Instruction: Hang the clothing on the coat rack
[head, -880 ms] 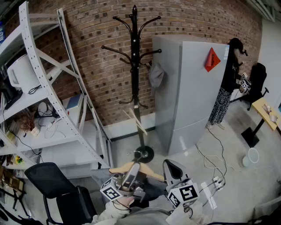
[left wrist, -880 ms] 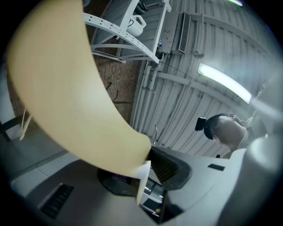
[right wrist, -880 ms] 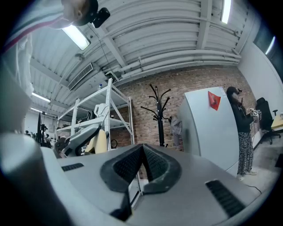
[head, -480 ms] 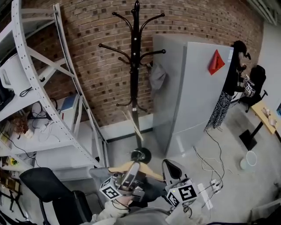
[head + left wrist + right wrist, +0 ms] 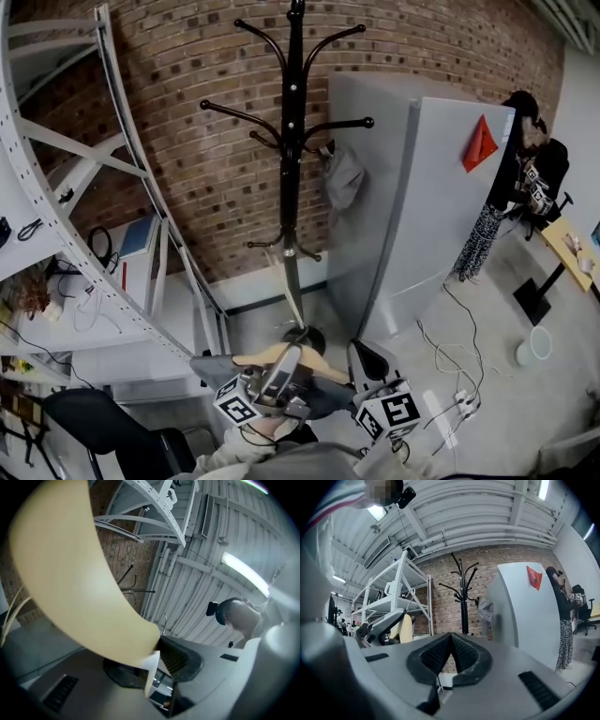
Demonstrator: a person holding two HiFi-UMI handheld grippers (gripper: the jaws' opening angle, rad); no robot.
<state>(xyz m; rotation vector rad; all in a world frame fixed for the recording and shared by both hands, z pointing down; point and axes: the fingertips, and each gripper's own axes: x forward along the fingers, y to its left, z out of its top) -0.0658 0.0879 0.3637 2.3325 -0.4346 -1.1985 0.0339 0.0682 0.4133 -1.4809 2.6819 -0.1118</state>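
Observation:
The black coat rack (image 5: 293,141) stands against the brick wall, straight ahead, and shows too in the right gripper view (image 5: 462,597). A grey cloth (image 5: 343,178) hangs from one of its right hooks. Low in the head view my left gripper (image 5: 284,364) is shut on a wooden hanger (image 5: 255,356), which fills the left gripper view (image 5: 70,573). Dark grey clothing (image 5: 218,367) drapes from the hanger. Beside it, my right gripper (image 5: 362,354) is shut with nothing between its pads (image 5: 440,654).
A tall grey cabinet (image 5: 441,206) stands just right of the rack. White metal shelving (image 5: 94,187) fills the left side. An office chair (image 5: 103,431) sits at bottom left. A person (image 5: 511,178) stands far right near a desk, with a bucket (image 5: 534,347) and cables on the floor.
The view has moved closer to the coat rack, which now looms larger and higher. Both grippers keep their places at the bottom, the left still holding the hanger.

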